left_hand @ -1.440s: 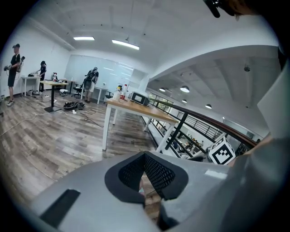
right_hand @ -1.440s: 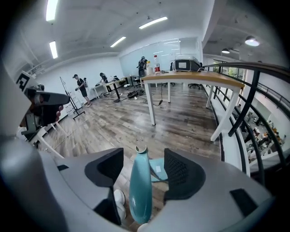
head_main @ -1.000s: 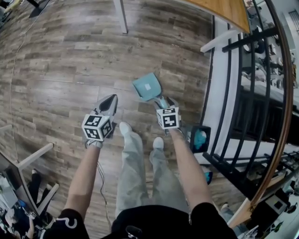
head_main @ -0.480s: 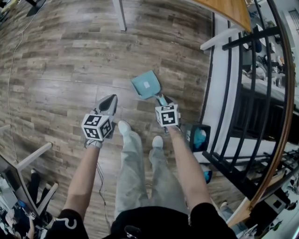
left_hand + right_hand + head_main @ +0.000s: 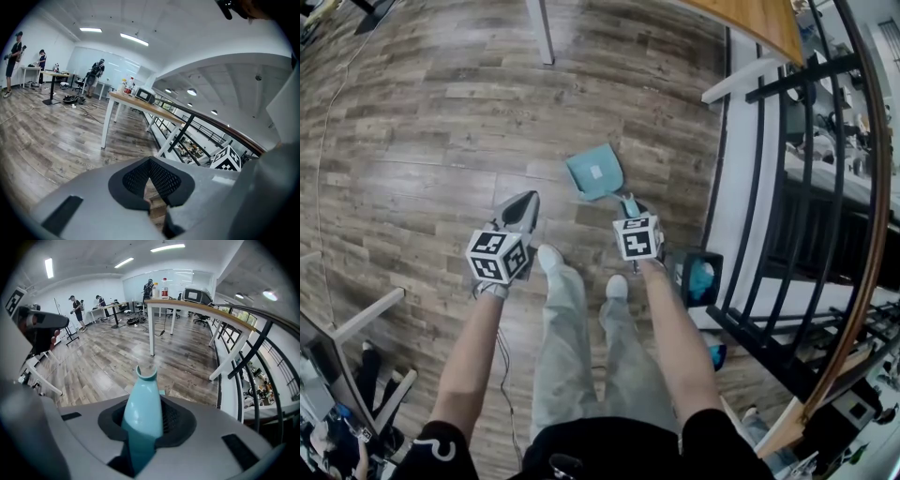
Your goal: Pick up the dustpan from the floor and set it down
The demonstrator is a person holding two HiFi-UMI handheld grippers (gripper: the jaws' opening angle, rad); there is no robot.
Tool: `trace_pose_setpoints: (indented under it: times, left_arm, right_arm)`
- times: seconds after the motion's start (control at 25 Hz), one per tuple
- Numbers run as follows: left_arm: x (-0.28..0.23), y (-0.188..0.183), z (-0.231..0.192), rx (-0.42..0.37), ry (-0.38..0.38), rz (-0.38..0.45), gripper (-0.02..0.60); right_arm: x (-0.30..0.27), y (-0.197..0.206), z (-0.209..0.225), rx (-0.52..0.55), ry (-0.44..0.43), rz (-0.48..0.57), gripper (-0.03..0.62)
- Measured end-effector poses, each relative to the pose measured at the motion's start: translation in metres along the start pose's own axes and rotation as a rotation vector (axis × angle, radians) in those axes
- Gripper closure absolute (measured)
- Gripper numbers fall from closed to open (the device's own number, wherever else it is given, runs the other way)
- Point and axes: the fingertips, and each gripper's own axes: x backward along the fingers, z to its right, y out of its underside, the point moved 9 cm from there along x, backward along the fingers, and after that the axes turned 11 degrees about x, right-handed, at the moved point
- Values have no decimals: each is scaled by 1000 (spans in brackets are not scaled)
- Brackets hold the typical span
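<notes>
A teal dustpan [image 5: 595,173] lies on the wooden floor in front of the person's feet, its handle [image 5: 142,401] pointing back toward them. My right gripper [image 5: 630,208] points steeply down over that handle. Its jaws are closing, and in the right gripper view both pads touch the handle's sides. The pan itself is mostly hidden behind the handle in that view. My left gripper [image 5: 517,208] hovers over bare floor to the left of the dustpan. It is shut with nothing in it, its pads [image 5: 161,178] meeting at the tips.
A black railing [image 5: 769,187] and a white ledge run along the right side. A black bin [image 5: 701,278] with something teal inside stands by the right arm. A white table leg [image 5: 546,33] stands farther ahead, under a wooden tabletop [image 5: 750,19]. The person's shoes [image 5: 548,258] are just behind the grippers.
The right gripper has settled slightly lower over the dustpan's handle. The dustpan and the left gripper have stayed where they were.
</notes>
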Motion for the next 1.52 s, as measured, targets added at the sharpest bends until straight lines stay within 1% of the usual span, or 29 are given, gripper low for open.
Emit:
trace_pose_setpoints:
  times: [0.4, 0.8, 1.0, 1.12, 1.32, 1.52]
  left_arm:
    - [11, 2, 9, -3, -7, -1, 583]
    - [21, 1, 47, -11, 11, -4, 583]
    - [26, -9, 76, -37, 23, 10, 583]
    - [33, -15, 96, -56, 26, 32, 583]
    - [44, -29, 141, -89, 30, 57, 583]
    - [61, -50, 186, -108, 39, 95, 583]
  right_arm:
    - [16, 9, 5, -43, 6, 0, 514]
    - [62, 6, 23, -91, 2, 32, 514]
    - [96, 4, 37, -107, 10, 55, 514]
    - [121, 4, 46, -110, 20, 75, 514]
    - [169, 7, 71, -105, 32, 115, 513]
    - [223, 0, 93, -110, 38, 154, 513]
